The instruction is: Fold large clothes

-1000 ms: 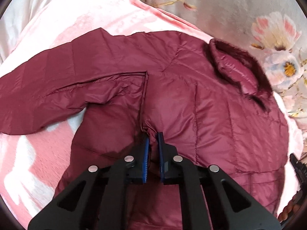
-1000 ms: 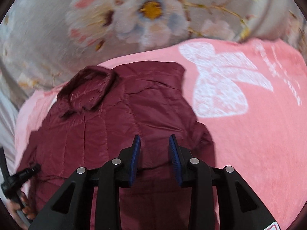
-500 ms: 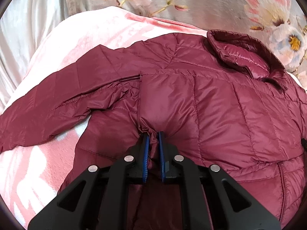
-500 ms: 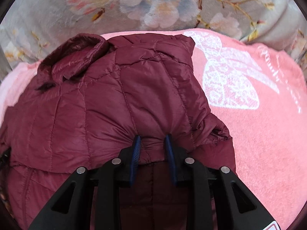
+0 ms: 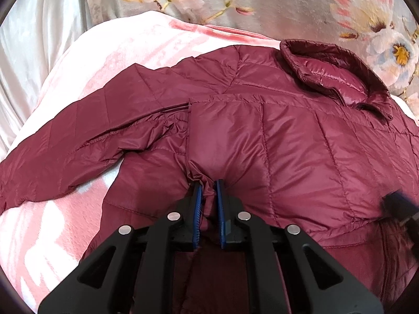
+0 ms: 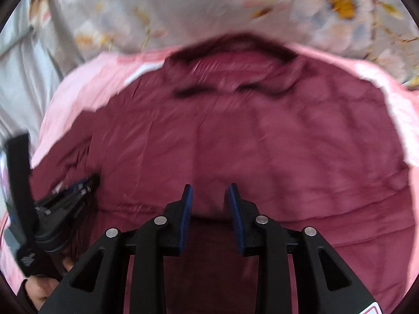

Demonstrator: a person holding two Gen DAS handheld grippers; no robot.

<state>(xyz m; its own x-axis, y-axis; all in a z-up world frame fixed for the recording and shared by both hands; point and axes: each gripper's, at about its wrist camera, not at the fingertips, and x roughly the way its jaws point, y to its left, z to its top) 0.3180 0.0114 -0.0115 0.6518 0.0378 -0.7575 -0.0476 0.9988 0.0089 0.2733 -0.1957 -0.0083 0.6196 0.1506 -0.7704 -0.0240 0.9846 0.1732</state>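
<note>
A maroon quilted puffer jacket (image 5: 275,136) lies on a pink blanket (image 5: 86,52), collar (image 5: 330,73) at the far right, one sleeve (image 5: 65,141) stretched out to the left. Its lower part is folded up over the body. My left gripper (image 5: 208,183) is shut on a pinch of the jacket's folded edge. In the right wrist view the jacket (image 6: 248,136) is blurred. My right gripper (image 6: 210,189) is open, jaws apart just above the folded edge, holding nothing. The left gripper also shows in the right wrist view (image 6: 76,185).
A grey floral bedcover (image 5: 288,5) lies beyond the blanket, and white cloth (image 5: 34,47) at the left. The pink blanket also shows in the right wrist view (image 6: 86,86). The right gripper's tip shows blurred at the right edge of the left wrist view (image 5: 398,204).
My right gripper has opened, let go of the jacket's edge and swung left, blurring its view. My left gripper has stayed shut on the fold, the jacket a little closer.
</note>
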